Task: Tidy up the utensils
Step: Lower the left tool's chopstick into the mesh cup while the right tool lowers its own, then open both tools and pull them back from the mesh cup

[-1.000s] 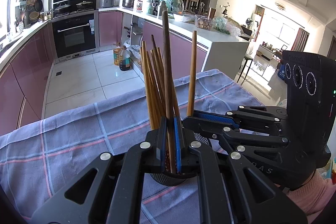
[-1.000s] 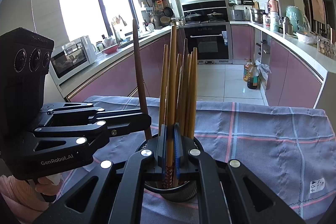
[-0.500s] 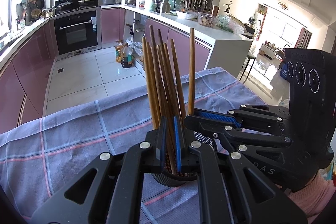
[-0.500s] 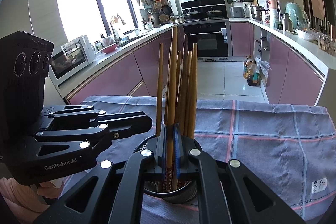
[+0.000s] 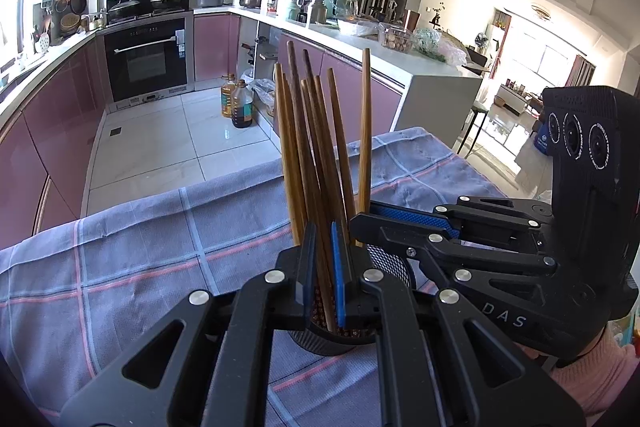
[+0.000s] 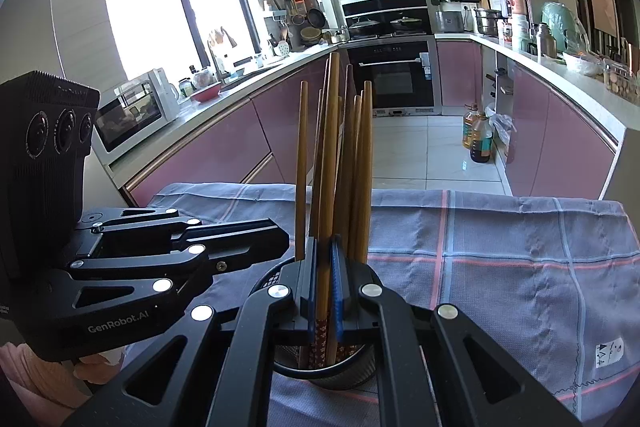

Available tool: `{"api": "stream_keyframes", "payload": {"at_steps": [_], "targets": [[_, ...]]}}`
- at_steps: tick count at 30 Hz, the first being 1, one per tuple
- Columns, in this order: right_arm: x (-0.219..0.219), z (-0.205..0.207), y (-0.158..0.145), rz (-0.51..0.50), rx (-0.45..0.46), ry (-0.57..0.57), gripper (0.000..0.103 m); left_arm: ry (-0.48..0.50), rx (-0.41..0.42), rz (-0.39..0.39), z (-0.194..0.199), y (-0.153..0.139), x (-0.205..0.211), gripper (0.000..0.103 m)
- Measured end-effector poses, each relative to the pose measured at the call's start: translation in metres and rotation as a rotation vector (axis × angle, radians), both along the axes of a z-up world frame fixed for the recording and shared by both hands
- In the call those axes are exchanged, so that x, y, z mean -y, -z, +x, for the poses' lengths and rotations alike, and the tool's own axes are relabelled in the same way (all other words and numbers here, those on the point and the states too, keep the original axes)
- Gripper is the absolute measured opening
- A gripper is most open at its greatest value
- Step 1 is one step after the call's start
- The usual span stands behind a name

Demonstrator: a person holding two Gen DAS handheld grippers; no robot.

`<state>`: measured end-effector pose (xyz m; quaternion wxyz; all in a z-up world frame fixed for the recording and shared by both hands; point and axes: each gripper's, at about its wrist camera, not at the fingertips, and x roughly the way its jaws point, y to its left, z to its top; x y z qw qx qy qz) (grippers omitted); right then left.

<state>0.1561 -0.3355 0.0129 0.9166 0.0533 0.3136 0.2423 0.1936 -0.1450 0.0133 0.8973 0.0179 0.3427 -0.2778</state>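
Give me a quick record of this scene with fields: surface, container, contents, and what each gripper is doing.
surface: blue-grey checked cloth
container: black mesh holder, upright on the cloth
contents: wooden chopsticks, standing on end
left gripper: shut on one chopstick over the holder
right gripper: shut on one chopstick over the holder
background: kitchen with an oven

— How many chopsticks (image 5: 316,155) stand in the mesh holder (image 5: 390,263)?
— I count eight tips from the left wrist; some overlap, so that is uncertain.
— Holders?
— One.
— Grippers?
— Two: the left gripper (image 5: 324,267) and the right gripper (image 6: 323,275).
— On the floor?
— Two oil bottles (image 5: 237,103).
— Cloths?
— One checked cloth (image 6: 500,267).
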Motion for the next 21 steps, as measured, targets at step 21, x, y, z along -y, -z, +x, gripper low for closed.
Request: {"api": "stream_keyframes", "payload": {"at_steps": [21], "targets": [[0.001,-0.004,0.001,0.009,0.004,0.011,0.007,-0.022,0.004,-0.001,-0.005,0.011,-0.006,0.016]]}}
